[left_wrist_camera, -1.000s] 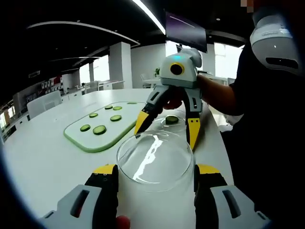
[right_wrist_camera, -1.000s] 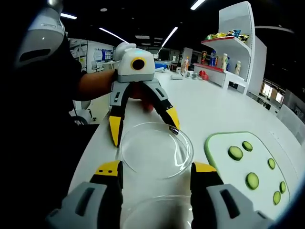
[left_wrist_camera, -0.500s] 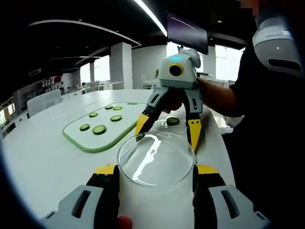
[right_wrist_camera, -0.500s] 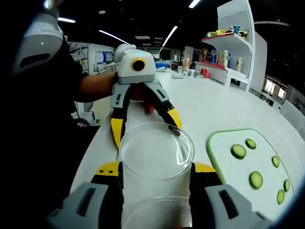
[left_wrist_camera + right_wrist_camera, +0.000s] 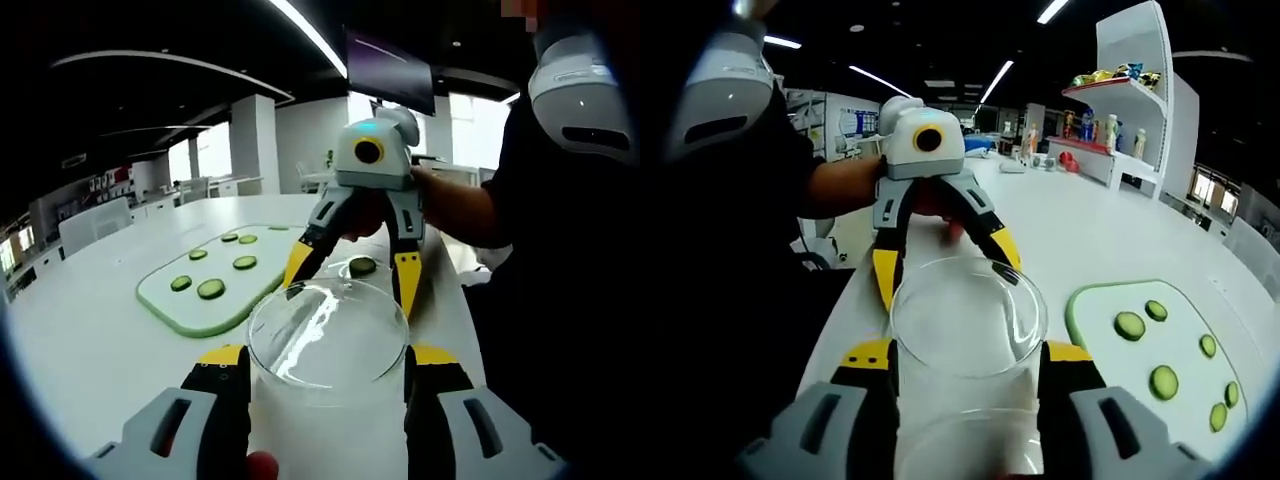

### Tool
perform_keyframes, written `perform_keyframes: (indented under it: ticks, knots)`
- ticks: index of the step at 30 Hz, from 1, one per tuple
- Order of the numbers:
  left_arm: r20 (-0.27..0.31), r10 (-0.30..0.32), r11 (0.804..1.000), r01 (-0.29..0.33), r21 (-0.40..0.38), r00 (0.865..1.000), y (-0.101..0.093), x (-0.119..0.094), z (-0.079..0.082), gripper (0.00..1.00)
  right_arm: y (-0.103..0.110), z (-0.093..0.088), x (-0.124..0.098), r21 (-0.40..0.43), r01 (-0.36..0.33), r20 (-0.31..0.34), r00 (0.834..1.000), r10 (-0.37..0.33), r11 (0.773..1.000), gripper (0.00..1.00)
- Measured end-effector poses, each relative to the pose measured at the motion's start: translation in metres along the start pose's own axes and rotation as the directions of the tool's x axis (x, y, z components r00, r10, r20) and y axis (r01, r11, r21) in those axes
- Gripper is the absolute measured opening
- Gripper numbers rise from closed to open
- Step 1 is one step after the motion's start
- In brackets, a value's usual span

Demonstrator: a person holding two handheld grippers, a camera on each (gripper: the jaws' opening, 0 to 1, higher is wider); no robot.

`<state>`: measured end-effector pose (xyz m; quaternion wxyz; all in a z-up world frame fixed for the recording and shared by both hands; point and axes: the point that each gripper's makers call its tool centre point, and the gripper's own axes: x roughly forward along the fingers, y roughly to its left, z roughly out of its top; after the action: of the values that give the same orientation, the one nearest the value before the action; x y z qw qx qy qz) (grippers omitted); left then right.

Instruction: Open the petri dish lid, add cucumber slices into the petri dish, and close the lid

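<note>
We hold a clear petri dish lid in the left tool above the white desk, while the right tool hangs spread over the dish.

In the left gripper view, the left tool (image 5: pixel 325 372) grips one glass petri dish lid (image 5: pixel 327 335) by its rim, raised off the desk (image 5: pixel 90 330); beyond it the right tool (image 5: pixel 352 277) stands wide, its two yellow tips straddling one cucumber slice (image 5: pixel 362 266) that lies in the petri dish (image 5: pixel 350 271), whose clear rim we can hardly make out. One pale green board (image 5: pixel 215 290) carries five slices we can count. In the right gripper view, the lid (image 5: pixel 967 315) sits between the left tool's yellow tips (image 5: pixel 945 272); the board (image 5: pixel 1140 345) shows five slices, its far edge cut off; the dish at the bottom is cut off too.
</note>
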<state>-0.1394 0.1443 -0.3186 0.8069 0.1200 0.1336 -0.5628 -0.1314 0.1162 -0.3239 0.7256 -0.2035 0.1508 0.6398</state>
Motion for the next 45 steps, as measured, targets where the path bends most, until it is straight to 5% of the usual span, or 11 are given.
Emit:
perform_keyframes:
  ticks: [9, 24, 45]
  knots:
    - [0.018, -0.014, 1.000, 0.014, 0.022, 1.000, -0.004, 0.013, 0.018, 0.61, -0.003, 0.005, -0.022, -0.018, 0.034, 0.015, 0.999, -0.034, 0.999, 0.55]
    - [0.023, -0.072, 0.995, 0.070, 0.066, 0.997, -0.020, 0.055, 0.043, 0.61, -0.009, -0.016, -0.072, 0.006, 0.109, 0.020, 0.994, -0.109, 0.994, 0.55]
    - [-0.009, -0.122, 0.990, 0.123, 0.070, 0.992, -0.034, 0.102, 0.045, 0.61, -0.016, -0.051, -0.103, 0.058, 0.152, 0.025, 0.988, -0.154, 0.987, 0.56]
